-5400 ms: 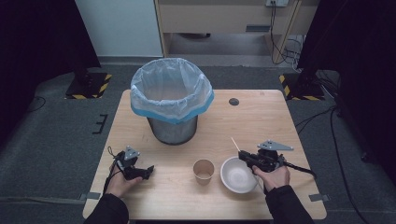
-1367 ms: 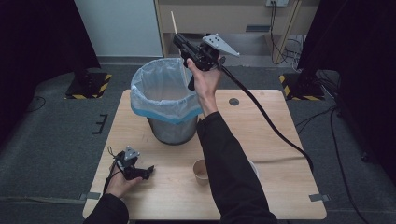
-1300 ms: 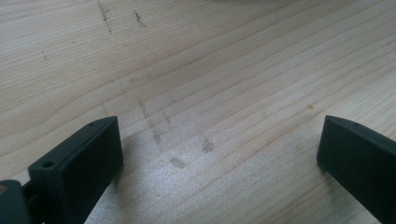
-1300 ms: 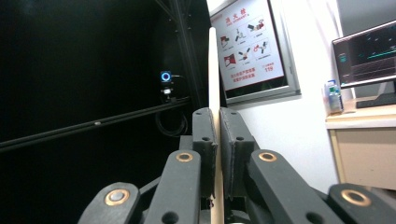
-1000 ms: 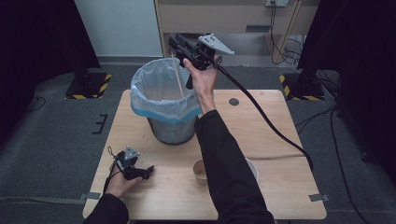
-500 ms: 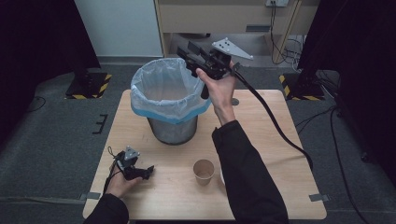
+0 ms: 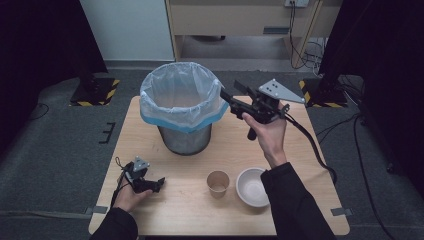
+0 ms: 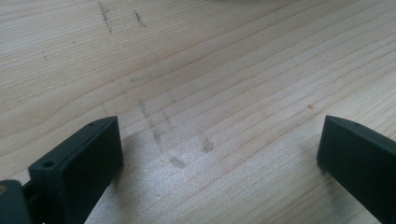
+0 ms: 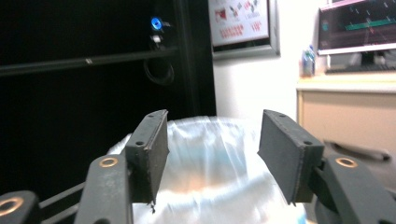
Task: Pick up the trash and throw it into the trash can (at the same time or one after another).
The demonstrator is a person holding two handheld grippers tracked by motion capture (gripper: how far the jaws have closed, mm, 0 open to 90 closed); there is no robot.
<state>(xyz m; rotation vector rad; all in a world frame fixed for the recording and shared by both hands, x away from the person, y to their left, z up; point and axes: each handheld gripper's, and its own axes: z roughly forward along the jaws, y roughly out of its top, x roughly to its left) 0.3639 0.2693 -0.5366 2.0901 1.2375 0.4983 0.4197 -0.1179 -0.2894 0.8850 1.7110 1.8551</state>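
Note:
A metal bin with a white and blue liner stands at the back middle of the wooden table. My right gripper hangs in the air just right of the bin's rim, pointing at it, open with nothing between its jaws. In the right gripper view the liner lies blurred beyond the open right gripper. My left gripper rests on the table at the front left, open. In the left gripper view its fingers frame bare wood.
A brown paper cup and a white bowl stand side by side at the front middle of the table. A black cable trails from the right gripper over the table's right side. Dark curtains flank the table.
The right gripper carried a thin white stick from near the bowl to above the bin and let it go. It has since drawn back to the right and lower, open. The left gripper stayed put.

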